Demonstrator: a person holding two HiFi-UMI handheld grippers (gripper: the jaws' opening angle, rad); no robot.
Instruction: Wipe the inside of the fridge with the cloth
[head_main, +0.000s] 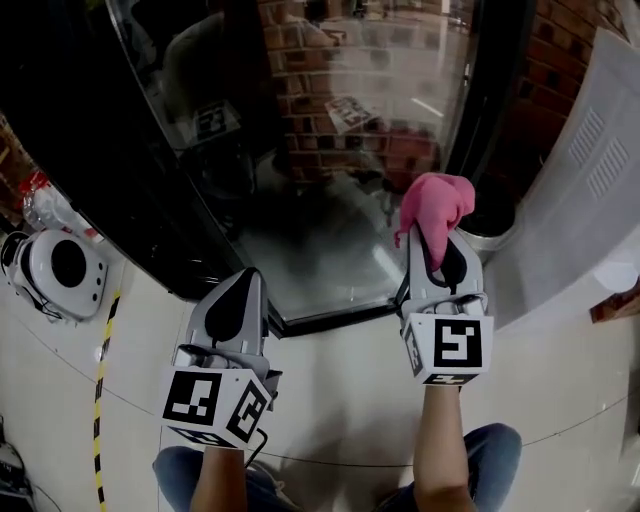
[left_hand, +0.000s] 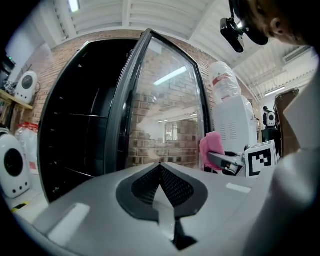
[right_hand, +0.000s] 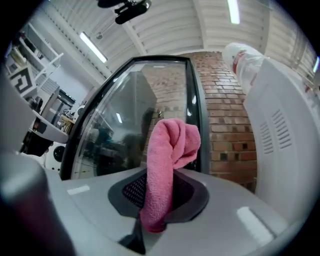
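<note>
The fridge stands with its dark inside (head_main: 90, 130) (left_hand: 75, 125) at the left, and its glass door (head_main: 330, 160) (left_hand: 165, 110) (right_hand: 125, 125) swung out in front of me. A pink cloth (head_main: 436, 204) (right_hand: 168, 160) (left_hand: 212, 145) sticks up out of my right gripper (head_main: 440, 250) (right_hand: 161, 176), which is shut on it just before the door's right edge. My left gripper (head_main: 246, 278) (left_hand: 160, 169) is shut with nothing in it, near the door's lower left corner, short of the fridge opening. Wire shelves show faintly inside.
A white round device (head_main: 58, 270) (left_hand: 12, 167) sits on the floor at the left by a plastic bag. A tall white appliance (head_main: 590, 170) (right_hand: 282, 135) stands close on the right. Yellow-black tape (head_main: 100, 400) runs along the pale floor. A brick wall shows through the glass.
</note>
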